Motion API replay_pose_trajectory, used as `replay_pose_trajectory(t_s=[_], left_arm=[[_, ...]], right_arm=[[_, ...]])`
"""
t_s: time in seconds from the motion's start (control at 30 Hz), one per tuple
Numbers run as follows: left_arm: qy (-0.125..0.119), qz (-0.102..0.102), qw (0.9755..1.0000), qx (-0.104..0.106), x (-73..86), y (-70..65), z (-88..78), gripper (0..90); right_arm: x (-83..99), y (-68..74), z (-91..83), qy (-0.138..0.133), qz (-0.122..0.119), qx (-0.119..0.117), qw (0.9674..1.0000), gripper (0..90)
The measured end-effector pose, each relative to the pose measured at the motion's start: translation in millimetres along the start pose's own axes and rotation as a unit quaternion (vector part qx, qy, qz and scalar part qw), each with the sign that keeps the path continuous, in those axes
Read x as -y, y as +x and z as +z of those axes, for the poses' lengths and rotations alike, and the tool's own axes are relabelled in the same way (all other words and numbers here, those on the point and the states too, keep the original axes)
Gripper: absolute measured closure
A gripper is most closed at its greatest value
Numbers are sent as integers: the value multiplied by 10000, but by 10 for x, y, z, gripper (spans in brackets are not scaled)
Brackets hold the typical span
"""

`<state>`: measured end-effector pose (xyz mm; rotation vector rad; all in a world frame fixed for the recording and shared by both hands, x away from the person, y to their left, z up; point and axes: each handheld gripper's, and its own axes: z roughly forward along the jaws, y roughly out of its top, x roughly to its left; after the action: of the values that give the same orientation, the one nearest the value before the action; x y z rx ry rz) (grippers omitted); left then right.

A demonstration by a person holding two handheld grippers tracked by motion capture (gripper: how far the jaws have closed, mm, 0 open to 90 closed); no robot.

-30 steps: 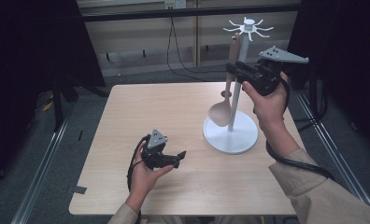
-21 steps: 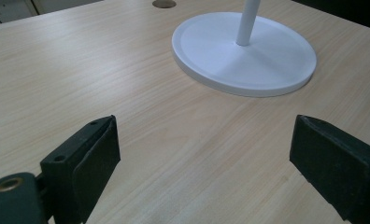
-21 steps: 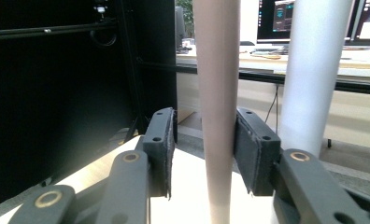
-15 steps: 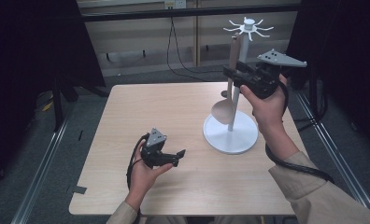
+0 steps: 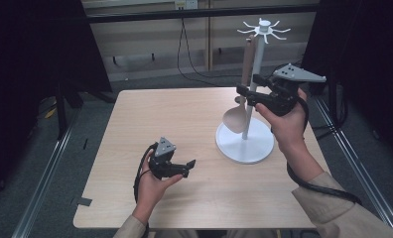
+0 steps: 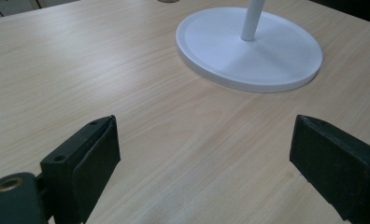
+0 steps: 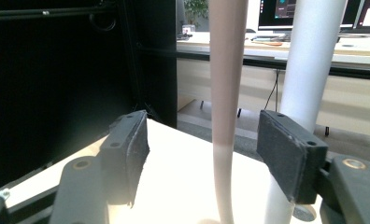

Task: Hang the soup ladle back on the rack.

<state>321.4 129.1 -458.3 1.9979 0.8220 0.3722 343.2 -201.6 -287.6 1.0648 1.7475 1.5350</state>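
Two grippers are at work here, and the nearer one, the left gripper (image 5: 187, 165), rests low over the table (image 5: 184, 119) with its jaws spread wide and nothing between them.

Farther off, the right gripper (image 5: 244, 92) is at the wooden spoon (image 5: 236, 117), which hangs on the white stand (image 5: 245, 141) — handle up at the hooks (image 5: 264, 29), bowl down just above the round base. Its jaws have just been opening; the handle (image 7: 226, 93) stands between the pads (image 7: 286, 149) with a gap on each side, so the spoon is released.

The spoon looks light and stiff, smooth enough to slip or swing on its hook. I judge the slim mid-handle the best hold — squarely across. The stand's wide base should keep it steady, though a sideways tug might tip it.
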Motion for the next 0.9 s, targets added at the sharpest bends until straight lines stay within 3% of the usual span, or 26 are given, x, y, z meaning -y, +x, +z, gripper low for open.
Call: replay_pose_trajectory(t_s=[0.5, 0.9], left_arm=[[36, 31, 10000, -15, 13, -5, 13, 85], [27, 55, 10000, 7, 1, -21, 30, 85]], right_arm=[[269, -20, -85, 257, 19, 22, 9997, 227], [562, -54, -166, 514, 56, -1, 9987, 83]])
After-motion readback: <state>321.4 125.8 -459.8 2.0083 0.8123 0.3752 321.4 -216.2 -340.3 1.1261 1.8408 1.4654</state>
